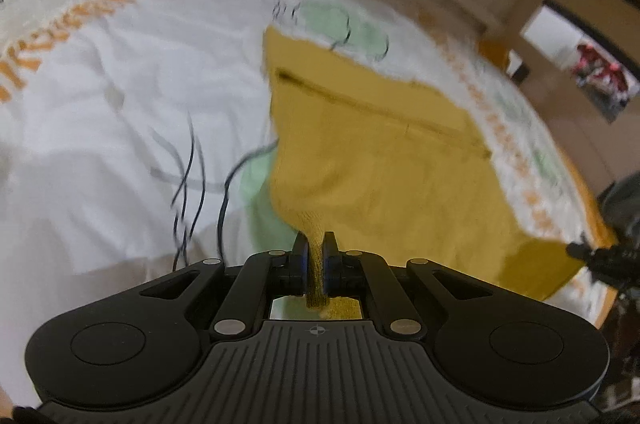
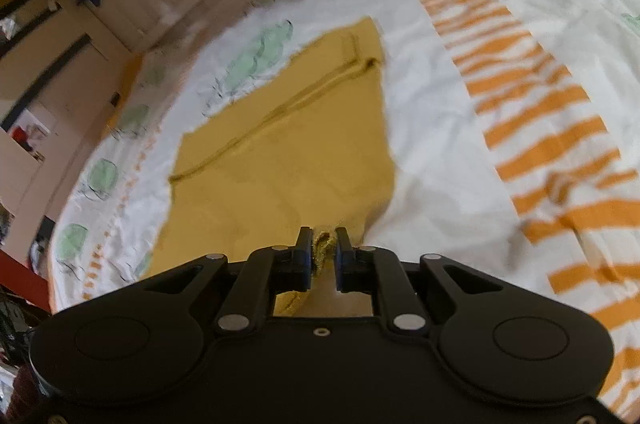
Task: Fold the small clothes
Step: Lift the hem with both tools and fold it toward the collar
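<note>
Two claws each pinch a near corner of one mustard-yellow garment [image 1: 380, 152], so the step in hand looks like the lift-and-carry of a fold. The cloth lies spread on a bed, on a white sheet [image 1: 132, 96] printed with pale green blobs, thin dark scribbled lines and orange bands.

On the left, the left claw [image 1: 316, 266] is clamped tight on a bunched rope of the yellow fabric, which runs between its blue-faced pads and out behind them. From that pinch the cloth rises in a taut ridge toward the far side. The weave looks like a soft, slightly nubby knit, matte, with a raised seam crossing the far part on a slant.

On the right, the right claw [image 2: 325, 256] is closed on a smaller crumpled tuft of the same garment; its jaws stand a little wider apart, with less cloth between them, so that hold seems the weaker one. Far of it the fabric lies flatter, its right edge curving cleanly over the sheet.

My judgement: the next move calls for carrying both near corners toward the far edge together, level and at one pace, so the hem lands square and the thin right-hand grip does not slip.
</note>
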{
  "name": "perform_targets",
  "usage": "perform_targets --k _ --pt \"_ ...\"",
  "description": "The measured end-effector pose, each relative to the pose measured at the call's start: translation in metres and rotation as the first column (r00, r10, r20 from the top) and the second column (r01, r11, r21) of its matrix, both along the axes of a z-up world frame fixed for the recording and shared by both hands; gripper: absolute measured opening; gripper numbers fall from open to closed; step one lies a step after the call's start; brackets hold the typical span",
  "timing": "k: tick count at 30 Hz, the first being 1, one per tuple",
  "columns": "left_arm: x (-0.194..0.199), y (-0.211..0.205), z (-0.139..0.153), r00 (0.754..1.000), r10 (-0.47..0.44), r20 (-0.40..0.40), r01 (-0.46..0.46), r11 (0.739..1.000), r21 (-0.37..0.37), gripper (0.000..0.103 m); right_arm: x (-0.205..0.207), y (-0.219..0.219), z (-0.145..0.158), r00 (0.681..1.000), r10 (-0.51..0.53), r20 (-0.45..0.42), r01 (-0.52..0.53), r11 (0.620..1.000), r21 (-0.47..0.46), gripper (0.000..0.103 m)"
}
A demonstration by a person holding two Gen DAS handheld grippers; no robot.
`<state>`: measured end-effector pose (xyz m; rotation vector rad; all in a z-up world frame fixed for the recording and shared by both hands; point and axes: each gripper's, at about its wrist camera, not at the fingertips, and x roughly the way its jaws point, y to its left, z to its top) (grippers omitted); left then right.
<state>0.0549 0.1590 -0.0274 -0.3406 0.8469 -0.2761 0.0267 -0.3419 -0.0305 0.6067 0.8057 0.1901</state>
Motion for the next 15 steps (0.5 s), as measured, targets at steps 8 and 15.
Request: perform_targets --k 8,15 --pt "0.047 0.005 0.040 0.995 0.014 0.094 -0.006 0.997 -0.080 0.006 0.045 -0.007 0.035 0.992 -0.023 0.125 0.014 0.997 0.070 0.018" --pt "0.113 0.004 0.058 0.986 0.055 0.160 -0.039 0.994 -0.100 0.006 0.121 -0.018 0.051 0.975 -0.069 0.211 0.054 0.996 0.077 0.018"
